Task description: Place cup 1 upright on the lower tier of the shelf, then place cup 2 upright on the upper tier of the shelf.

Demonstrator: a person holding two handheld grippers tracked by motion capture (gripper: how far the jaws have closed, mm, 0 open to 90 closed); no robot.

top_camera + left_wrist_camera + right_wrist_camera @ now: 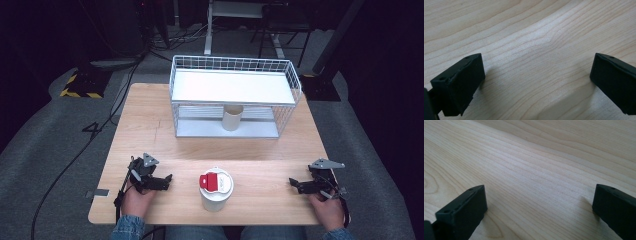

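Note:
A white cup (216, 190) with a red-and-white lid stands near the front edge of the wooden table (150, 125), between my two hands. My left gripper (167, 180) rests on the table to the cup's left, held by a hand, its tips pointing toward the cup. In the left gripper view the left gripper (537, 75) is open over bare wood. My right gripper (292, 183) lies to the cup's right, pointing toward it. The right gripper (539, 205) is open, with only wood grain between its jaws.
A white wire basket shelf (290, 80) stands at the back of the table, with a solid white top. A beige cup (232, 117) stands on its lower level. Cables run over the grey floor at the left.

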